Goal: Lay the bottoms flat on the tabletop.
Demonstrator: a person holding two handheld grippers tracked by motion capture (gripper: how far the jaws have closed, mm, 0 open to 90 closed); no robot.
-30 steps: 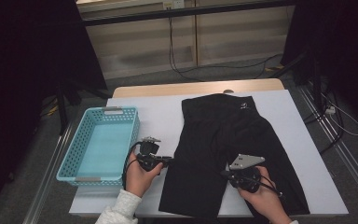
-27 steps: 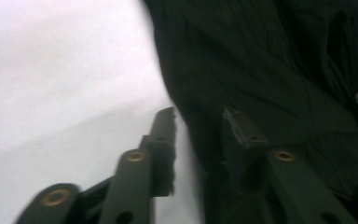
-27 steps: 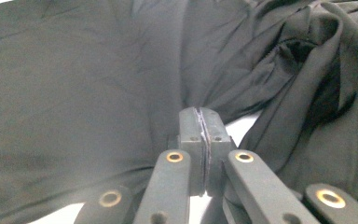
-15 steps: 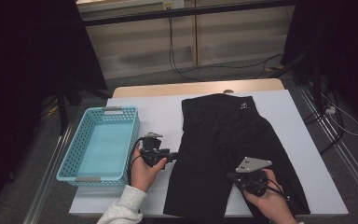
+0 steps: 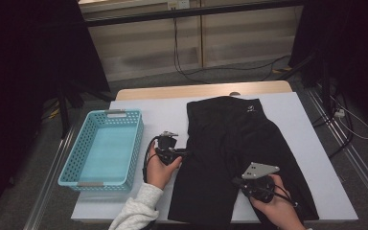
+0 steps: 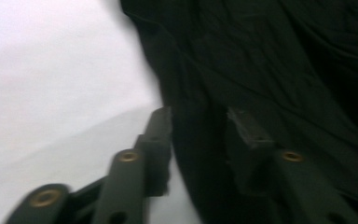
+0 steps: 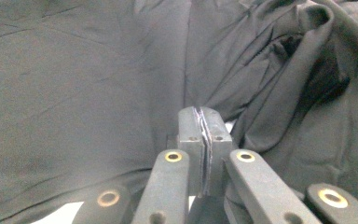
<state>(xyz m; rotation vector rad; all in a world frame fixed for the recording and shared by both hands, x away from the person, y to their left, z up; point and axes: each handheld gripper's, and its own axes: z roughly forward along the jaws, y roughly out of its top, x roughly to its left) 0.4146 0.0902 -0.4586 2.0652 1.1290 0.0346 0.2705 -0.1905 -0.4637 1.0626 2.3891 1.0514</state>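
Black shorts (image 5: 242, 158) flat, long axis near-to-far, waistband at far end.

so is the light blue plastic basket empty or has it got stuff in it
Empty: the high view shows the light blue perforated plastic basket with a bare floor, nothing inside.

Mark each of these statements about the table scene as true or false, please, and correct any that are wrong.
1. The black garment lies spread on the white table. True.
2. The blue basket holds folded clothes. False: nothing lies in it.
3. The right gripper has its jaws pressed together, fabric pinched between them. True.
4. The left gripper is over the basket. False: it is at the garment's left edge, jaws apart with the edge between them.
5. The basket sits right of the garment. False: it sits to its left.
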